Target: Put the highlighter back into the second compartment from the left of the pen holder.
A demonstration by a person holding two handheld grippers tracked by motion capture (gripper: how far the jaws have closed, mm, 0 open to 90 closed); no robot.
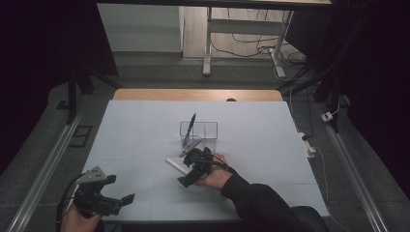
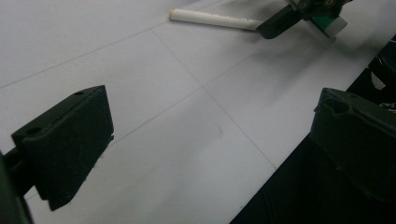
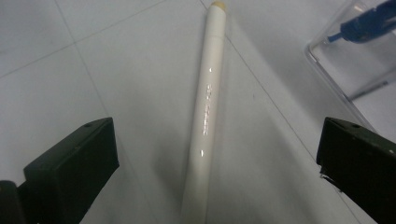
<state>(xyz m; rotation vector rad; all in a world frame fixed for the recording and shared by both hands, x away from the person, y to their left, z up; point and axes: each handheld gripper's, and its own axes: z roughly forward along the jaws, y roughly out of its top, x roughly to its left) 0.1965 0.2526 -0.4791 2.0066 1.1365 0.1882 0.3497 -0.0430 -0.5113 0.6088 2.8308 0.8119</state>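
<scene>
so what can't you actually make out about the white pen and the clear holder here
- White pen: its near end runs off the bottom edge of the right gripper view; the print on its barrel is too blurred to read.
- In the high view the right gripper covers part of the pen.
- Clear holder: cut off by the right gripper view's edge; the blue pen inside shows partly.

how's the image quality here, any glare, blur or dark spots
High view: dim, with black surroundings around the lit table. Right gripper view: small glare spots along the white pen, whose near end blurs; the clear box is soft. Left gripper view: the near jaws are blurred and the pen sharper.
</scene>
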